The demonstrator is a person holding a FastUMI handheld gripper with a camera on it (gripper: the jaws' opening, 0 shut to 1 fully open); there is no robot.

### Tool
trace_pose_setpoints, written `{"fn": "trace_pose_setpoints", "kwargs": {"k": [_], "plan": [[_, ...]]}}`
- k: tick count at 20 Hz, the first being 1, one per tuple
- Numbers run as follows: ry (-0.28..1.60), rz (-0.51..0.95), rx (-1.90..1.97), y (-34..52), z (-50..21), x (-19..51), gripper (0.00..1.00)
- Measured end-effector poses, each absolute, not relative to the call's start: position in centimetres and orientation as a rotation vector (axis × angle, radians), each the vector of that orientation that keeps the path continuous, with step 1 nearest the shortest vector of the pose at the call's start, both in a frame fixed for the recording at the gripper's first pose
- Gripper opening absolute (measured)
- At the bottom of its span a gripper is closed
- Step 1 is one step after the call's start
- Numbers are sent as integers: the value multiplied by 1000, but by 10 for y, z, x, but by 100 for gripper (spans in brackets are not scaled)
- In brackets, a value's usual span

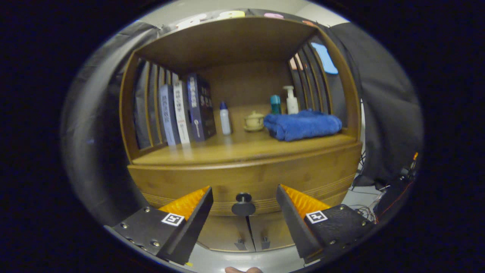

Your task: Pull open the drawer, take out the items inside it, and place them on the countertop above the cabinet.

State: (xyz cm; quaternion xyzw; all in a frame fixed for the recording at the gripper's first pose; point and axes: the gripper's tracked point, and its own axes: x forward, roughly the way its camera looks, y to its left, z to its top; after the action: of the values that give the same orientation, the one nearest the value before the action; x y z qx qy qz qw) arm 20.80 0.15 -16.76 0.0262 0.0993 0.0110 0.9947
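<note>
The cabinet (242,113) is crowded: books, bottles and a blue towel (303,125) cover its worktop (227,149). The drawer (212,178) is closed. Its knob (243,204) sits between the wide-spread fingers of the hand-held gripper (244,195); closing off-centre risks slipping.

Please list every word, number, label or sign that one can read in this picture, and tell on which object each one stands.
None can be read for certain.
Books left on the countertop: spine print, too blurred to read.
Square markers on the open gripper, either side of the drawer knob: coded patterns, not words.
White bottle, pump bottle: no legible label.
</note>
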Motion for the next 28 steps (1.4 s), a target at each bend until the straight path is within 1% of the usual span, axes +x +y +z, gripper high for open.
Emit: {"fn": "trace_pose_setpoints", "kwargs": {"k": [2,3,5,6,7,8,13,15,16,22,24,28], "plan": [[241,-10,62,-5,-188,229,100],[254,3,82,-1,-193,236,100],[286,77,116,17,-197,249,71],[246,65,121,16,-192,237,57],[262,64,98,15,-197,241,42],[247,52,82,11,-196,241,33],[223,57,-13,14,-197,222,33],[213,58,2,14,-196,192,34],[208,59,13,13,-196,181,23],[183,73,-6,8,-196,110,23],[202,70,10,2,-201,86,23],[219,77,-38,4,-210,62,23]]}}
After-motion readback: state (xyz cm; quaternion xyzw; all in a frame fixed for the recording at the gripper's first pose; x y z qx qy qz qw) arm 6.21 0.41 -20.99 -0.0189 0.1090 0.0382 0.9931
